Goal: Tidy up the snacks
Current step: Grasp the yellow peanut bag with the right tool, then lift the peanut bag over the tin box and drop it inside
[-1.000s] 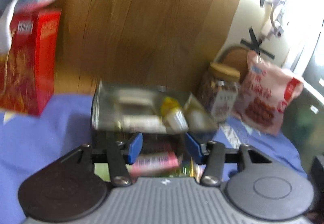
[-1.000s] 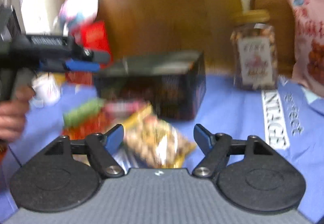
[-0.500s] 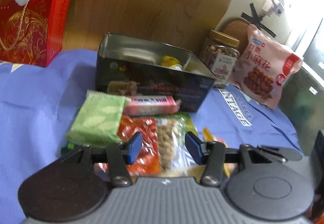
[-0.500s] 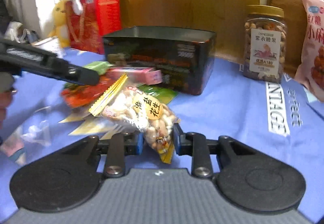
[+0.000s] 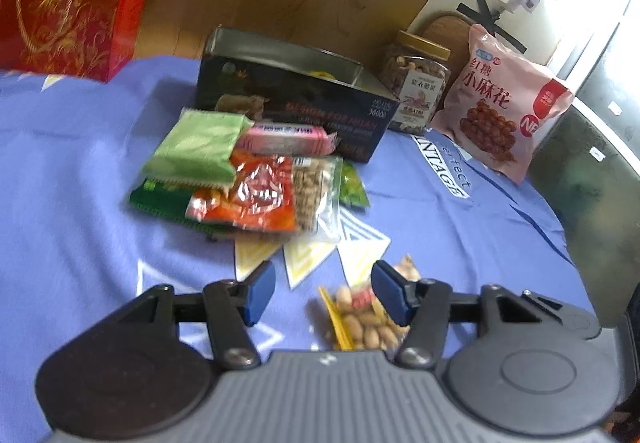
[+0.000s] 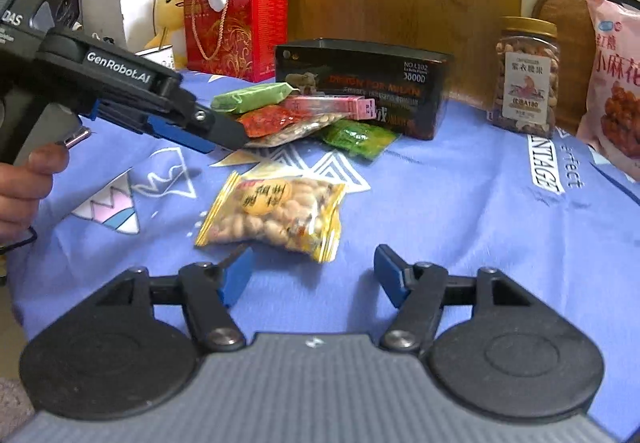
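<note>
step: regrasp | thing: clear yellow-edged peanut packet flat on blue-clothed table, short of dark open tin | right claw just opened, empty | left claw apart, empty | tip: pinch packet's middle, lift clear

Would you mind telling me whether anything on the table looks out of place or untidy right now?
Yes: the peanut packet lies alone on the blue cloth, apart from the snack pile heaped against the open tin box. The pile is loose and overlapping, outside the box. Nothing looks spilled or torn.
</note>
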Action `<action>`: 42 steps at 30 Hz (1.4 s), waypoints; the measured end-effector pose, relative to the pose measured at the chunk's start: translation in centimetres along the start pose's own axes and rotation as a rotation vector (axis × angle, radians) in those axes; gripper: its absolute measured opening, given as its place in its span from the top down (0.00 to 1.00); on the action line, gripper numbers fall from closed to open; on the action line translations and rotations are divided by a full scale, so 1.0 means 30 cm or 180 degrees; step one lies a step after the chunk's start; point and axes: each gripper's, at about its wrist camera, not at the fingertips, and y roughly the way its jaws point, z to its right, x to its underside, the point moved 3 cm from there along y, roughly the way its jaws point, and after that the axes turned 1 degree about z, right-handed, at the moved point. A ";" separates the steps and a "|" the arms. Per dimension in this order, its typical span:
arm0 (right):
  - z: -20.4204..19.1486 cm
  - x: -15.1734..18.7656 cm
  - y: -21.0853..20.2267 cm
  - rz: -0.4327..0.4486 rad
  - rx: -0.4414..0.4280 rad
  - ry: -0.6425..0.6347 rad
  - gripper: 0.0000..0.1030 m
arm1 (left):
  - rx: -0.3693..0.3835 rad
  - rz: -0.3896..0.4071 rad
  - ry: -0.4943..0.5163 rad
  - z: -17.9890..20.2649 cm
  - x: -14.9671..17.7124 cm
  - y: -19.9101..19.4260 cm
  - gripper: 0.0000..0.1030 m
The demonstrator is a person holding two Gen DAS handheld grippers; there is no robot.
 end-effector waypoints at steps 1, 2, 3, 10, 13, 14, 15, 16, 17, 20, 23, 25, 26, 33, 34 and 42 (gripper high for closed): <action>0.000 0.003 -0.006 0.0004 -0.0023 0.0020 0.32 | 0.0030 -0.0032 -0.0013 0.000 0.009 -0.001 0.47; 0.001 0.005 -0.010 0.0015 -0.0051 0.0048 0.32 | 0.0055 -0.0068 -0.0016 0.004 0.018 0.003 0.47; 0.004 0.003 -0.011 0.0028 -0.0087 0.0093 0.32 | 0.0070 -0.0105 -0.0015 0.009 0.028 0.010 0.46; 0.007 -0.030 0.024 0.0083 -0.0207 0.0269 0.34 | 0.0079 -0.0206 -0.0039 0.041 0.082 0.061 0.40; -0.022 -0.026 0.062 -0.0017 -0.0286 0.0221 0.54 | 0.0084 -0.0204 0.0089 0.076 0.093 0.081 0.56; -0.036 -0.024 0.064 0.0023 -0.0223 0.0156 0.55 | 0.0018 -0.0171 0.0167 0.087 0.095 0.086 0.59; -0.044 -0.024 0.066 0.0029 -0.0186 0.0102 0.58 | -0.0020 -0.0156 0.0215 0.091 0.097 0.088 0.62; -0.051 -0.025 0.066 0.0041 -0.0170 0.0069 0.64 | -0.0045 -0.0146 0.0233 0.092 0.097 0.088 0.64; -0.048 -0.027 0.064 0.0052 -0.0161 0.0086 0.64 | -0.0044 -0.0146 0.0232 0.091 0.094 0.087 0.65; -0.038 -0.035 0.057 0.0109 -0.0146 0.0174 0.70 | -0.0020 -0.0127 0.0215 0.080 0.083 0.076 0.71; -0.044 -0.056 0.044 0.0224 -0.0122 0.0182 0.72 | -0.0006 -0.0038 0.0201 0.078 0.059 0.051 0.71; -0.050 -0.086 0.038 0.0341 -0.0094 0.0150 0.73 | -0.0008 0.0055 0.0220 0.081 0.026 0.033 0.71; -0.050 -0.103 0.041 0.0394 -0.0079 0.0139 0.73 | -0.0013 0.0093 0.0246 0.083 0.004 0.027 0.71; -0.011 -0.312 0.133 0.0815 -0.0006 0.0225 0.73 | -0.0155 0.0444 0.0436 0.086 -0.239 0.042 0.71; -0.004 -0.346 0.155 0.0849 -0.0006 0.0255 0.73 | -0.0180 0.0475 0.0446 0.078 -0.283 0.055 0.71; 0.072 -0.557 0.389 0.0845 0.0042 0.0369 0.70 | -0.0401 0.0510 0.0444 -0.030 -0.537 0.213 0.71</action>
